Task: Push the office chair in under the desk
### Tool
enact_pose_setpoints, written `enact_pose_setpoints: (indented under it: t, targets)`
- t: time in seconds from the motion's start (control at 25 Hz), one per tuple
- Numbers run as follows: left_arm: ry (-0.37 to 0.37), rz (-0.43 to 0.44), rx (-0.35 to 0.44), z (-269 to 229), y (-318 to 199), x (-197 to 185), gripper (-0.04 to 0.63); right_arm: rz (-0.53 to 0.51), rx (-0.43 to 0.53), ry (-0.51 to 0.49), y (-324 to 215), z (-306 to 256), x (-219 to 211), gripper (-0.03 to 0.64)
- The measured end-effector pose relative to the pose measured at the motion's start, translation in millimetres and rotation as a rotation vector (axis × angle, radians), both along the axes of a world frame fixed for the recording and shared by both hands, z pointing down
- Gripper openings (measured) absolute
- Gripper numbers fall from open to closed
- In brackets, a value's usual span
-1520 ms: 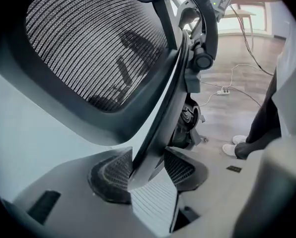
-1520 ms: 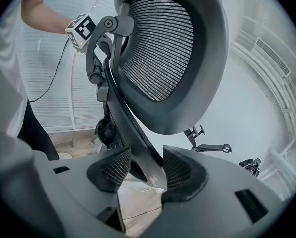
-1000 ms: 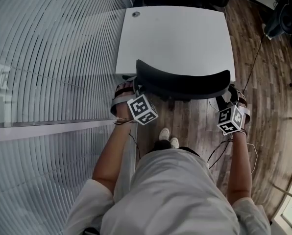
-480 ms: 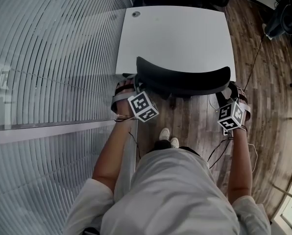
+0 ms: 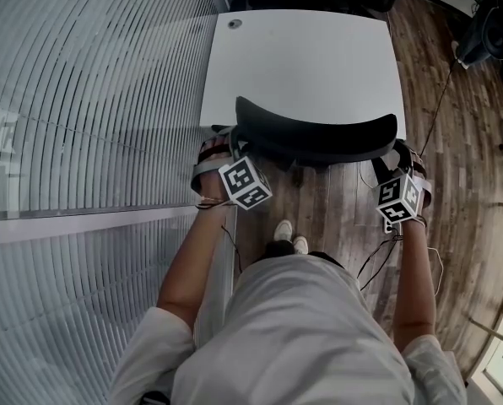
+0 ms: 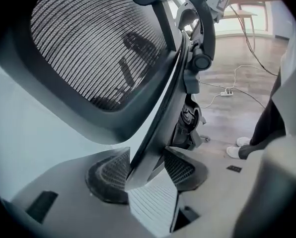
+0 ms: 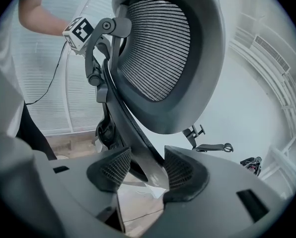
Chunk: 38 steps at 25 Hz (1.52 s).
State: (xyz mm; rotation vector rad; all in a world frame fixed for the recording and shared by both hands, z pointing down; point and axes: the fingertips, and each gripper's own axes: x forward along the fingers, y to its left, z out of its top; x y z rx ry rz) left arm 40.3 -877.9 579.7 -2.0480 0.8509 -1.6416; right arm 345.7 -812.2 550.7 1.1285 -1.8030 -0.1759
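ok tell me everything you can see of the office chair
The office chair is black: a dark mesh backrest in a curved, plastic-looking frame. It stands upright, its back at the near edge of the white desk. The left gripper and right gripper clamp the frame's side edges.

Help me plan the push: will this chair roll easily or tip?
The chair probably rolls easily on the smooth wood floor. Left hand-held gripper and right hand-held gripper clamp its backrest, so it should steer straight. Pushed high, it may tilt.
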Motion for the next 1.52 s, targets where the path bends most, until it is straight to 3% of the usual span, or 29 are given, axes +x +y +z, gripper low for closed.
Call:
enact_pose_setpoints:
  t: [0.12, 0.32, 0.56, 0.8, 0.96, 1.08, 1.36, 1.52]
  targets:
    - [0.053, -0.006, 0.025, -12, 6, 2, 0.207, 0.036, 0.017, -0.059, 3, -8, -1, 0.213]
    - [0.206, -0.036, 0.027, -39, 28, 7, 0.207, 0.093, 0.083, -0.267, 18, -41, -12, 0.201]
    - [0.527, -0.076, -0.019, -82, 61, 27, 0.14, 0.11, 0.142, -0.512, 44, -89, -35, 0.148]
    - [0.875, -0.036, -0.079, -144, 96, 60, 0.102, 0.078, 0.182, -0.687, 70, -132, -67, 0.115]
    - [1.04, -0.011, -0.103, -185, 115, 73, 0.076, 0.046, 0.186, -0.781, 86, -157, -90, 0.074]
    - [1.117, 0.011, -0.101, -214, 129, 78, 0.064, 0.012, 0.197, -0.808, 96, -176, -105, 0.058]
    - [1.219, 0.05, -0.109, -252, 155, 89, 0.053, -0.026, 0.218, -0.873, 114, -221, -127, 0.039]
    - [1.281, 0.061, -0.105, -260, 164, 90, 0.052, -0.058, 0.22, -0.859, 122, -222, -143, 0.03]
